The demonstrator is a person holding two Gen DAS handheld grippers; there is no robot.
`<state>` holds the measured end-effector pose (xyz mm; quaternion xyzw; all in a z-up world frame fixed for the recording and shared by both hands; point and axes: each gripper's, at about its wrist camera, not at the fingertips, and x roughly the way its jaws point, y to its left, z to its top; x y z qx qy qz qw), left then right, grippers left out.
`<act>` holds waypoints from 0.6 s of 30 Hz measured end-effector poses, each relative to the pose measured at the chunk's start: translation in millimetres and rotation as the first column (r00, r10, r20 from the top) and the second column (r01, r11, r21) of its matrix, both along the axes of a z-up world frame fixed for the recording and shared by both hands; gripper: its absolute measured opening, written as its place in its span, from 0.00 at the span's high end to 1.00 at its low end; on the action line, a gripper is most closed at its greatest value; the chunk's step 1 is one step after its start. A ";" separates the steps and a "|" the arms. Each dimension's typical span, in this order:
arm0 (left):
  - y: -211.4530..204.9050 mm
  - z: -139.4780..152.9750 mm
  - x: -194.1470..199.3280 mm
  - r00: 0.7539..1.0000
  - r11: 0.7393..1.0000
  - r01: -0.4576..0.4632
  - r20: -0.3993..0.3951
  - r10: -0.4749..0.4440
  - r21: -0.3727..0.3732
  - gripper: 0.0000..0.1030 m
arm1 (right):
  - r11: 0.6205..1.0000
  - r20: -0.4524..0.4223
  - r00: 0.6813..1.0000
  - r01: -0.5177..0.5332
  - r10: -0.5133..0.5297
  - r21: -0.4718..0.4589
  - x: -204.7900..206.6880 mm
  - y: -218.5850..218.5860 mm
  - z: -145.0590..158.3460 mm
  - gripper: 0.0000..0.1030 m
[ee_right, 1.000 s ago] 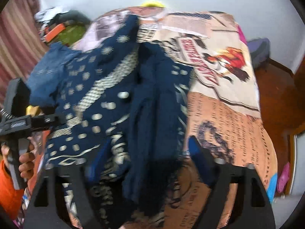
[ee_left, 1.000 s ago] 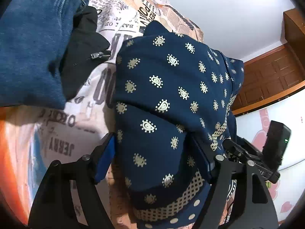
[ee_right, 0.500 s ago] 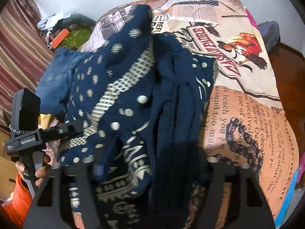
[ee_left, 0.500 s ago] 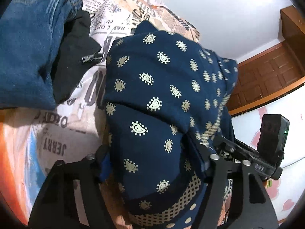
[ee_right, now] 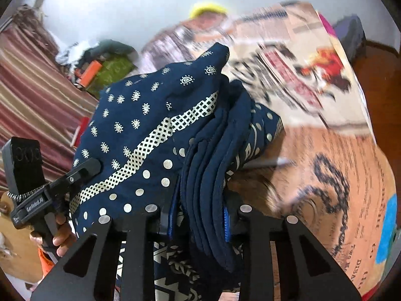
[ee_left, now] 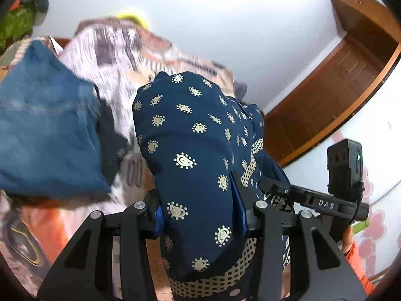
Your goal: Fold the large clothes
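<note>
**If the blue cloth slips, the fold is lost**

While both claws lift the navy patterned garment off the bed, it could slide out. The left gripper is squeezing shut on one thick bunch. The right gripper is squeezing shut on many stacked folds. Thick, soft layers can slip free. A loose end could also flop onto the blue jeans close by.
</note>
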<state>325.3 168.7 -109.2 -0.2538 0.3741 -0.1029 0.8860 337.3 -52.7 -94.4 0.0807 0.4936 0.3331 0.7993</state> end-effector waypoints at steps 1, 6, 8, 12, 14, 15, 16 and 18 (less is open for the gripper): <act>9.2 10.3 -4.9 1.000 1.000 -0.008 0.019 0.008 0.007 0.58 | 1.000 0.026 1.000 -0.004 0.004 0.013 -2.5 10.0 10.0 0.76; 46.6 50.9 -17.4 0.994 0.996 -0.056 0.099 0.049 0.070 0.58 | 0.997 0.114 0.993 -0.042 0.035 0.060 -6.8 53.5 38.6 0.76; 71.0 65.5 -25.1 0.989 0.992 -0.088 0.125 0.076 0.092 0.58 | 0.996 0.169 0.984 -0.070 0.059 0.059 -9.9 77.7 48.3 0.76; 115.5 76.5 -29.5 0.981 0.984 -0.147 0.142 0.131 0.103 0.58 | 0.990 0.230 0.968 -0.120 0.101 0.074 -8.6 128.2 52.7 0.76; 141.4 78.4 -31.2 0.976 0.977 -0.180 0.144 0.163 0.117 0.58 | 0.986 0.232 0.965 -0.144 0.121 0.085 -3.2 150.8 47.6 0.76; 149.2 77.9 -29.4 0.975 0.974 -0.191 0.142 0.173 0.124 0.58 | 0.984 0.232 0.964 -0.154 0.130 0.087 -0.7 161.2 44.2 0.76; 162.8 75.7 -27.6 0.973 0.969 -0.205 0.136 0.187 0.139 0.58 | 0.985 0.226 0.966 -0.150 0.129 0.080 2.4 174.2 39.7 0.76; 180.1 69.3 -22.0 0.972 0.963 -0.220 0.123 0.202 0.157 0.58 | 0.983 0.218 0.965 -0.165 0.144 0.081 9.1 198.4 26.8 0.76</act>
